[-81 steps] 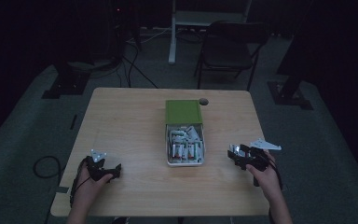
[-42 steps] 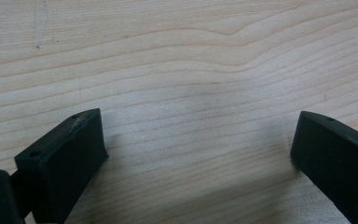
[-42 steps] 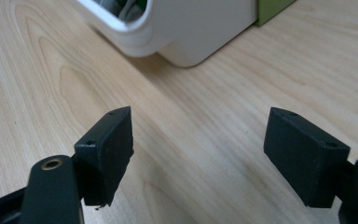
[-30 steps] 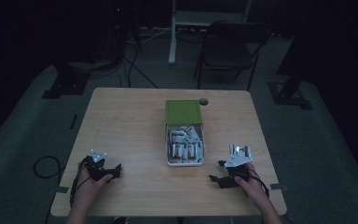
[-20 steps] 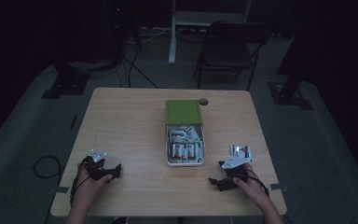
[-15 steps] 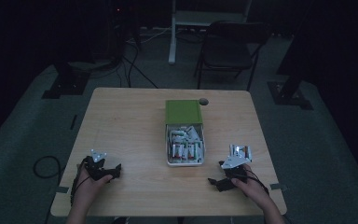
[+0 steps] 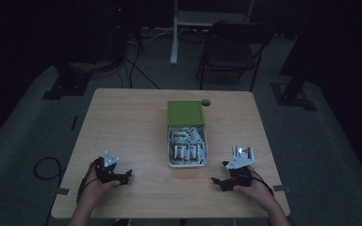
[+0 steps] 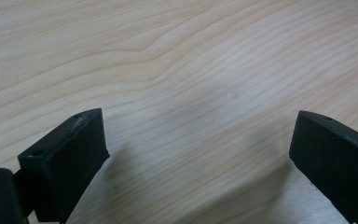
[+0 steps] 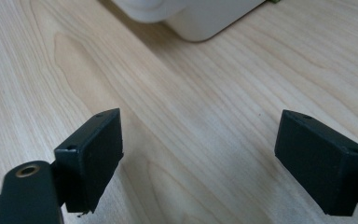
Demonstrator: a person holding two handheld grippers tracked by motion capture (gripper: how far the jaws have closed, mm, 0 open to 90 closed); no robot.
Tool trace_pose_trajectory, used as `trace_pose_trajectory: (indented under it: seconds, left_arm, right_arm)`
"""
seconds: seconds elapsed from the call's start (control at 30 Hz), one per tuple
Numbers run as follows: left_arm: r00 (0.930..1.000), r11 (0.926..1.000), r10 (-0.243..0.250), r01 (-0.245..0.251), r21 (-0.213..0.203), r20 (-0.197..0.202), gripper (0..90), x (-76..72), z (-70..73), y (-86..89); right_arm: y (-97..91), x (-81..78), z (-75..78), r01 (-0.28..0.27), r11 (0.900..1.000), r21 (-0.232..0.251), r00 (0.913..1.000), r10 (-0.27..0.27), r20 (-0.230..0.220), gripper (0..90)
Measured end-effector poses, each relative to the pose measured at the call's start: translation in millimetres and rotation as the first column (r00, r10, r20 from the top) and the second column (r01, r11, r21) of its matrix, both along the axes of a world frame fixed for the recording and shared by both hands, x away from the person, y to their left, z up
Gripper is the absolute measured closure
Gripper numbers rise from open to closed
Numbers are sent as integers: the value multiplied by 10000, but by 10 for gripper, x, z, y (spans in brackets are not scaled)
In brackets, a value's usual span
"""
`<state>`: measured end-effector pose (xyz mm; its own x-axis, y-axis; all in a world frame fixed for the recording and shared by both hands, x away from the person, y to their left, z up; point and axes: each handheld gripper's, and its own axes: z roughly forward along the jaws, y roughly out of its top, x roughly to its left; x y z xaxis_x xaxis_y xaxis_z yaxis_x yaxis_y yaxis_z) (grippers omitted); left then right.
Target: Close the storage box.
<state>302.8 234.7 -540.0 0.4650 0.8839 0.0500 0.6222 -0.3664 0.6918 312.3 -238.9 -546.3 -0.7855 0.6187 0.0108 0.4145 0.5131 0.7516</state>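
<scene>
Your left gripper (image 7: 122, 175) rests on the desk (image 7: 122, 127) near its front left corner, held in your left hand (image 7: 94, 186); its jaws stand wide apart with nothing between them, and in the left gripper view (image 8: 198, 154) they frame bare wood grain and a soft shadow; a cable trails from that gripper off the desk's left edge toward the floor.

Toward the middle of the desk sits the white tray (image 7: 171, 155), long side running away from you, holding a jumble of batteries (image 7: 187, 146) with green and white wrappers; how many there are cannot be told in this dim light; a green lid (image 7: 185, 113) covers or adjoins the tray's far end, and just beyond its far right corner lies a small dark round object (image 7: 206, 102), too small to identify.

Your right gripper (image 7: 219, 180) lies near the front right of the desk, just to the right of the tray's near end and apart from it, held in your right hand (image 7: 252, 186); its jaws have just been opening and now stand wide with nothing between them; in the right gripper view (image 9: 198, 154) they point across bare wood toward the tray's rounded white corner (image 9: 200, 21), which lies ahead of the jaws, untouched.

Beyond the desk stands a dark folding chair (image 7: 235, 47).
</scene>
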Motion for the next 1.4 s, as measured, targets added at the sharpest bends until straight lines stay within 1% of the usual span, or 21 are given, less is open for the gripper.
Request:
trace_pose_trajectory:
  seconds: [0.07,0.13,0.2,0.3,0.37,0.47,0.53,0.67,0.7,0.73,0.8,0.9,1.0,1.07,1.1,1.2,1.3,1.4]
  left_arm:
    - [9998,9997,-209,209,86,47,43,-4,10,-38]
    - [9989,9988,-466,466,129,2,46,-7,14,-72]
    - [9973,9971,-739,739,155,17,47,-8,13,-109]
    - [9939,9936,-1103,1101,251,70,50,-9,11,-166]
    - [9922,9921,-1240,1237,205,100,50,-8,10,-196]
    - [9887,9889,-1479,1475,185,227,50,-6,21,-243]
    - [9857,9864,-1643,1639,120,376,50,-5,37,-275]
    - [9782,9806,-1956,1962,-9,703,53,-3,94,-342]
    - [9782,9806,-1956,1962,-9,703,53,-3,94,-342]
    - [9733,9769,-2119,2135,-86,877,53,2,119,-382]
    - [9697,9741,-2225,2254,-184,1009,53,7,141,-416]
    - [9626,9688,-2433,2472,-189,1193,53,16,169,-469]
    - [9562,9630,-2620,2678,-288,1309,53,27,195,-530]
    - [9532,9605,-2690,2761,-348,1377,53,33,206,-562]
    - [9506,9585,-2763,2833,-317,1415,53,39,215,-575]
    - [9462,9547,-2862,2951,-394,1511,53,54,240,-623]
    - [9395,9501,-2998,3098,-372,1659,53,71,268,-666]
    - [9337,9452,-3107,3233,-460,1778,53,84,296,-709]
  right_arm:
    - [-9,3,20,45,9999,109,10000,-45,46,147]
    - [-19,9,47,115,9998,151,9999,-117,106,146]
    - [-27,14,67,169,9997,186,9997,-172,169,147]
    - [-38,17,105,254,9985,475,9995,-262,158,139]
    - [-46,26,128,335,9976,612,9993,-346,156,139]
    - [-49,41,157,414,9963,758,9988,-432,224,135]
    - [-44,50,174,510,9948,887,9983,-534,249,135]
    - [-33,62,206,535,9924,1110,9980,-569,275,133]
    - [-33,62,206,535,9924,1110,9980,-569,275,133]
    - [-28,64,214,544,9914,1186,9979,-583,293,133]
    - [-19,76,236,573,9890,1363,9976,-619,299,133]
    - [-11,89,261,560,9867,1525,9979,-605,250,134]
    - [1,104,292,529,9865,1552,9976,-591,353,134]
    - [11,116,312,523,9859,1589,9974,-594,405,134]
    - [19,121,323,516,9857,1604,9973,-593,439,134]
    - [42,136,352,508,9841,1701,9972,-594,459,134]
    - [69,151,371,486,9829,1776,9972,-580,479,134]
    - [94,162,388,456,9815,1857,9971,-559,509,134]
